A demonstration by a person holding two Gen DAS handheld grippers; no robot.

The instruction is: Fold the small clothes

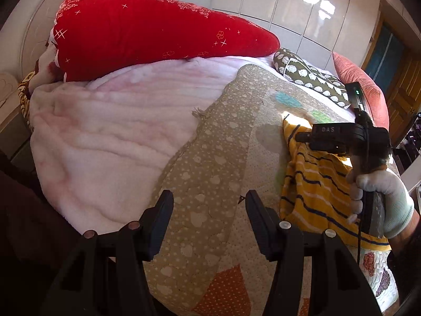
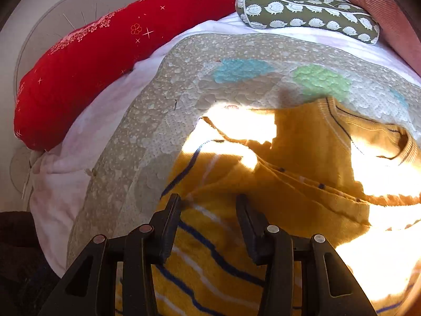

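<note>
A small yellow sweater (image 2: pixel 276 179) with blue and white stripes lies partly folded on a beige patterned quilt (image 2: pixel 168 94); its collar is at the far right. It also shows at the right of the left wrist view (image 1: pixel 315 184). My right gripper (image 2: pixel 209 202) is open, its jaws just over the sweater's left edge, holding nothing. My left gripper (image 1: pixel 209 197) is open and empty over the quilt (image 1: pixel 205 163), left of the sweater. The right gripper's body (image 1: pixel 342 137), held by a gloved hand, hovers over the sweater.
A pink fleece blanket (image 1: pixel 113 131) covers the bed's left side. A long red pillow (image 1: pixel 147 31) lies at the head. A green hedgehog-print cushion (image 2: pixel 305 13) and a salmon pillow (image 1: pixel 363 87) lie at the far right. White wardrobe doors (image 1: pixel 302 2) stand behind.
</note>
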